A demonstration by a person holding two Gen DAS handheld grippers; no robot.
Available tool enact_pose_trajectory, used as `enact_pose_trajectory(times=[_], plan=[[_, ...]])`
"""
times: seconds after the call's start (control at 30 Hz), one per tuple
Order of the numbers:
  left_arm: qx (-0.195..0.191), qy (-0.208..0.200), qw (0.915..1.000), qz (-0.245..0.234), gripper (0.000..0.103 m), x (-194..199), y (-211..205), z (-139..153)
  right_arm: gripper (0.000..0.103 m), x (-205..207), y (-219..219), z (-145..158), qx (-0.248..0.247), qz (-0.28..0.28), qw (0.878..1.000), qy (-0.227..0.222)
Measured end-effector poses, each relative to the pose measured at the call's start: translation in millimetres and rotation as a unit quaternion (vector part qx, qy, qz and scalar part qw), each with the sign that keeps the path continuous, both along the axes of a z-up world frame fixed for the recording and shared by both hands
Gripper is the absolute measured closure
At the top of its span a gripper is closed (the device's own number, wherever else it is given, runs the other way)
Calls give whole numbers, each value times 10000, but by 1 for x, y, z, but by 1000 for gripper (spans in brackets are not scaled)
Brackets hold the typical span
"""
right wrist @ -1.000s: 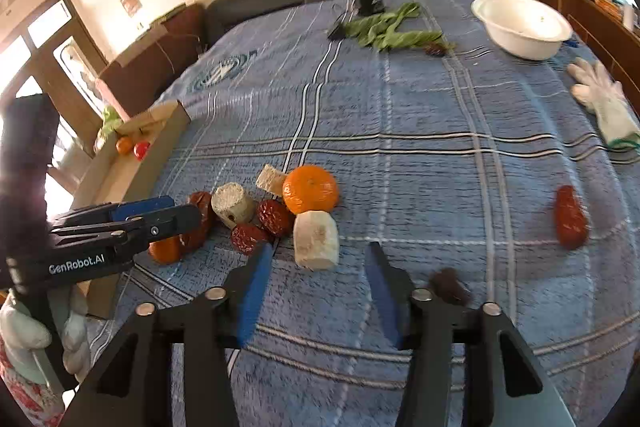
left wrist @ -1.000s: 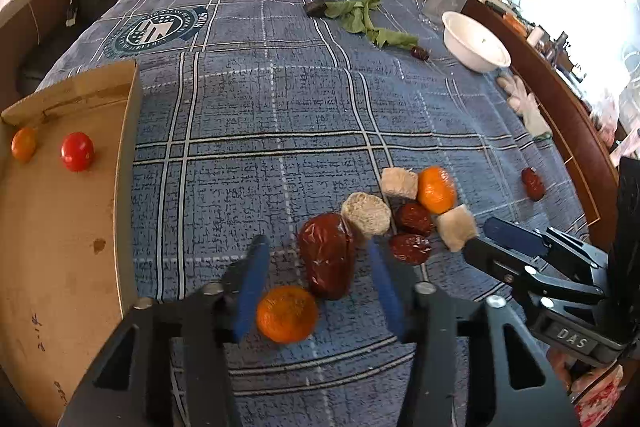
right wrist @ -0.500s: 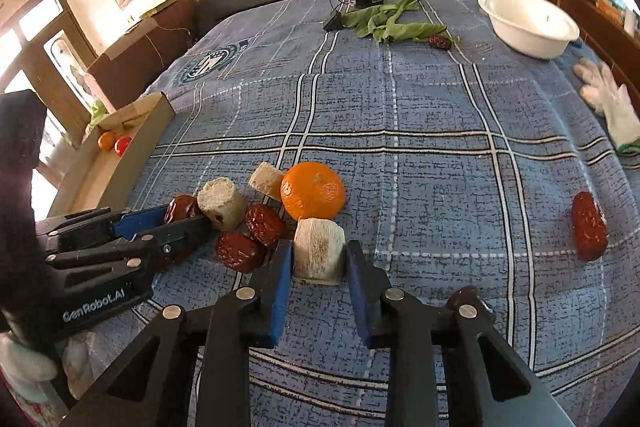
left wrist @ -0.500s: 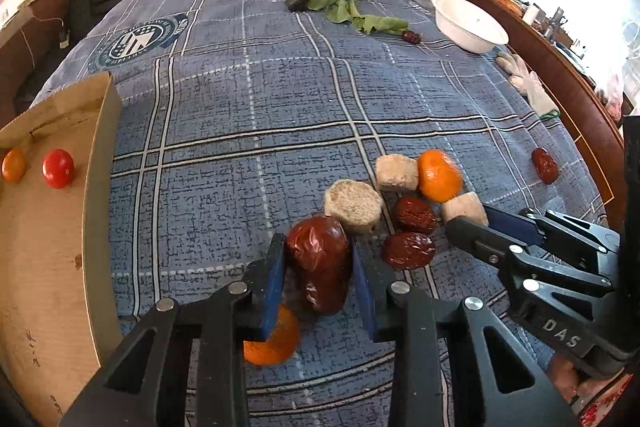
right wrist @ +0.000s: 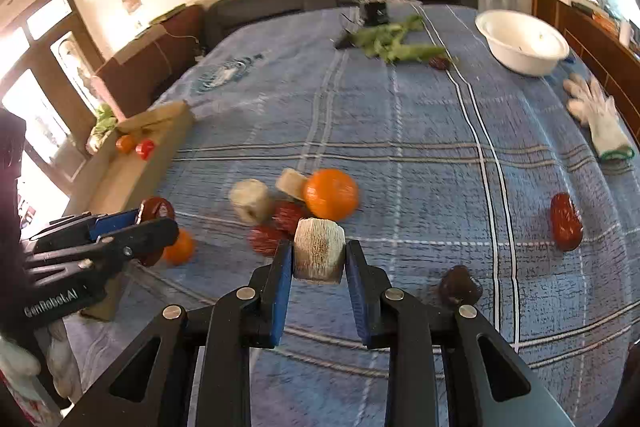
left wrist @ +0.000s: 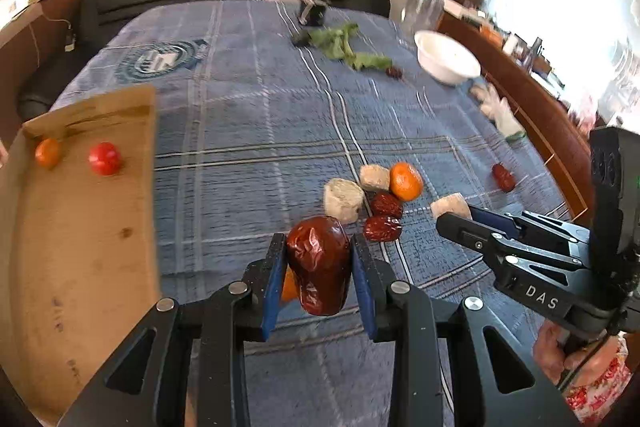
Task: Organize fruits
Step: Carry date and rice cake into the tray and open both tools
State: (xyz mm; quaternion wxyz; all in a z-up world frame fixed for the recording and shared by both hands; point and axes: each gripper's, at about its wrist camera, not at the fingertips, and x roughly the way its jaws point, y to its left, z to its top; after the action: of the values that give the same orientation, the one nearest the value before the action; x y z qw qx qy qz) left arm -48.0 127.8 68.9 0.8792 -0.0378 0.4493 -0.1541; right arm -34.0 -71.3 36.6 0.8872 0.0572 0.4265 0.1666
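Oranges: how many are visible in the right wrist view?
3. One orange lies in the cardboard box; one in the middle pile; one beside the left gripper. Others may be hidden.

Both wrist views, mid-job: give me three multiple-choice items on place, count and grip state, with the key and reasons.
1. Where does the white bowl sit?
A. inside the cardboard tray
B. on the blue cloth near the far right edge
C. between the left gripper's fingers

2. How many fruits lie in the cardboard tray?
A. none
B. two
C. five

3. What does the right gripper hold?
A. a pale fibrous chunk
B. an orange
C. nothing

Key: 1 B, the bowl rests on the cloth by the white glove. 2 B, one small orange fruit and one red fruit are there. 3 A, its pads press the pale chunk, while the left gripper clamps the big dark red date.
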Motion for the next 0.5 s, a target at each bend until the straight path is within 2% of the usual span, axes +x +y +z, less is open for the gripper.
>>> enact_pose_trajectory(times=[0.13,0.27,0.4,0.5], plan=[[-36,-158,9995,289,72,-8,35,21,74,-9,23,22,151,311,9993,-147],[15,-242,9966,787,72,-4,85,39,74,-6,58,43,370,676,9969,-182],[-30,-125,9907,1353,72,14,141,47,74,7,103,57,515,1006,9935,-156],[-153,74,9846,1739,72,34,181,40,74,26,146,59,471,1207,9915,-94]])
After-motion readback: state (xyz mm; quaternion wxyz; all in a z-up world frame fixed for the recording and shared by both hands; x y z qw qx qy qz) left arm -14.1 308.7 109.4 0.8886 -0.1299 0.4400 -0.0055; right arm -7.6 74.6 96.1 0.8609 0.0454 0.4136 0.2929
